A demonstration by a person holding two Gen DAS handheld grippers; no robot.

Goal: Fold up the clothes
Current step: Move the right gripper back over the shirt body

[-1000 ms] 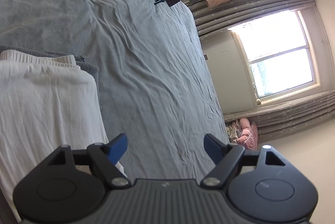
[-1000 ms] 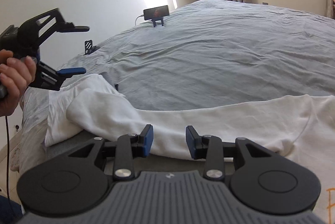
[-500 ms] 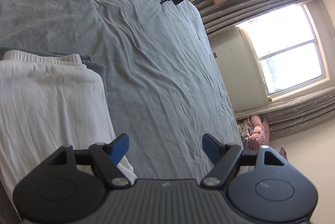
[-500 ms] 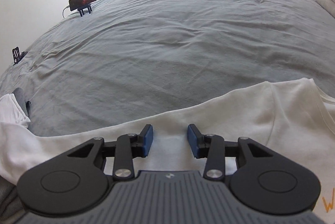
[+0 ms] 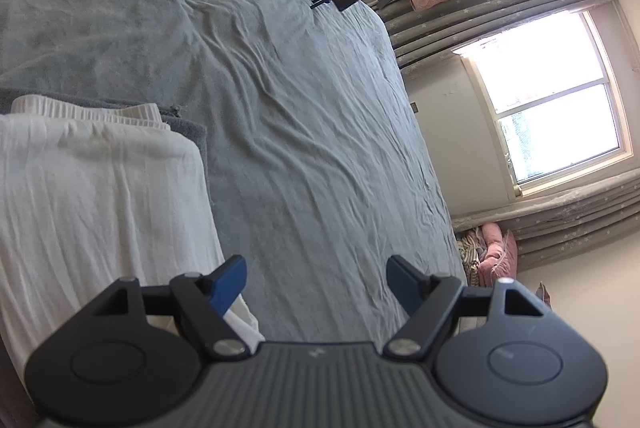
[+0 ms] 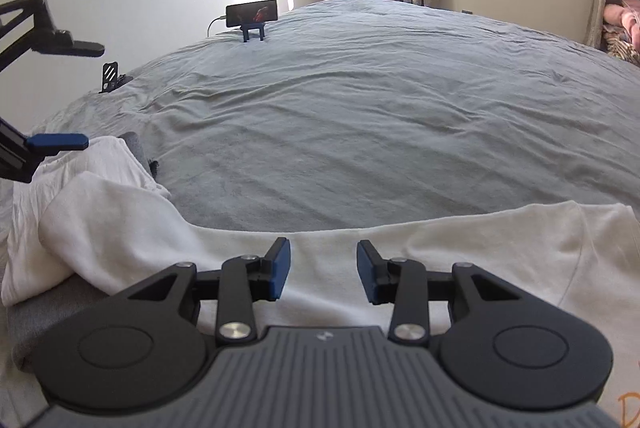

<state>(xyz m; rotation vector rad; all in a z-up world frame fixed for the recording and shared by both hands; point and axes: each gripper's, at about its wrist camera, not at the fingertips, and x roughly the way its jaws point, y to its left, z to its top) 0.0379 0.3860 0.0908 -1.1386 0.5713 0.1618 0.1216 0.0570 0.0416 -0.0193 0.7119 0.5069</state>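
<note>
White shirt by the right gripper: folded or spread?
Partly spread: the shirt lies flat across the bed, but its left end is bunched, sleeve flopped over.

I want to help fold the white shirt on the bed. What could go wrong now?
The right hand-held gripper is closing above the white shirt with no cloth between its pads, so it might miss. The sleeve is bunched up and could fold crooked. The left hand-held gripper is open, holding nothing.
</note>
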